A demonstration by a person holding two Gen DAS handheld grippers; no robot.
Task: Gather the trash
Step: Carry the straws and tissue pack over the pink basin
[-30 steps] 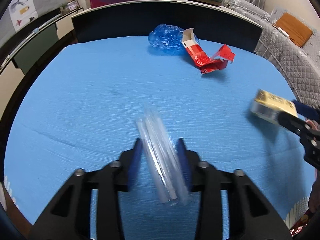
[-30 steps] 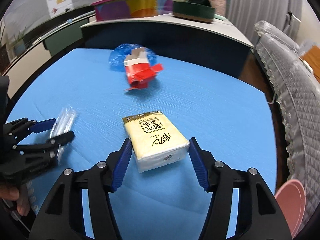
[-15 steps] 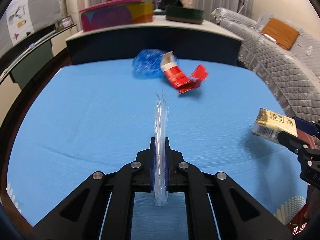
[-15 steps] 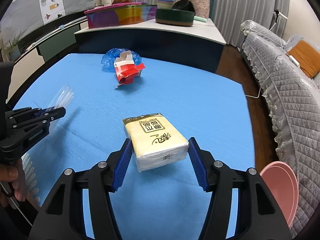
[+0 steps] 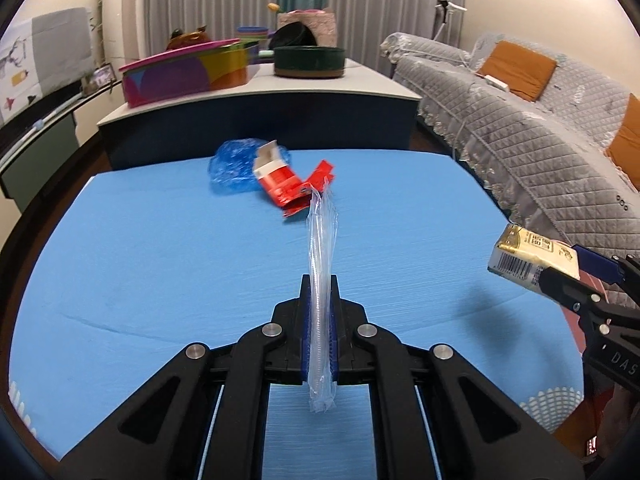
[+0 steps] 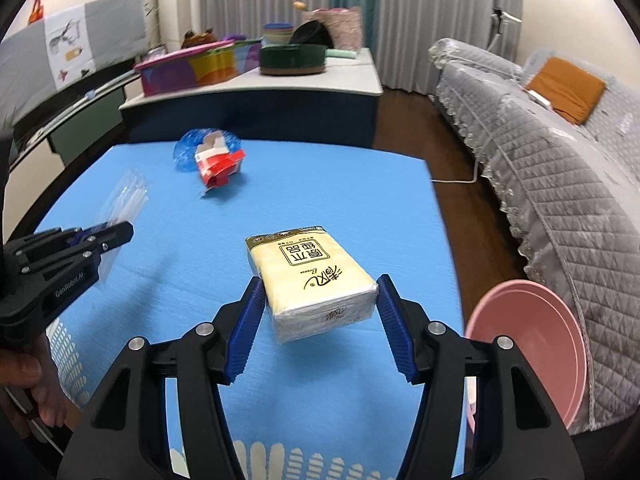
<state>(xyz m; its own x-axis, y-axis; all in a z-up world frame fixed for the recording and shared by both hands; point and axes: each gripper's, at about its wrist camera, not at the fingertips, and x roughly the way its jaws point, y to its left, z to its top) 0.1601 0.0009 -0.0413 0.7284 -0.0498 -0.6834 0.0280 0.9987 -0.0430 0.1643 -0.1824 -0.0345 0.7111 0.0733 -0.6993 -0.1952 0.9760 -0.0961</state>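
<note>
Now left fingers [image 5: 319, 316] pinch clear wrapper [image 5: 320, 264], previously loose.

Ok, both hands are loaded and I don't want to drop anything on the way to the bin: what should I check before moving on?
1. Left tongs shut on the clear plastic wrapper: ok.
2. Right tongs gripping the yellow tissue pack: ok.
3. Both items lifted off the blue tablecloth: ok.
4. Table cleared: not ok, the red carton and blue plastic bag remain.
5. Pink bin is the drop point: cannot tell.
</note>
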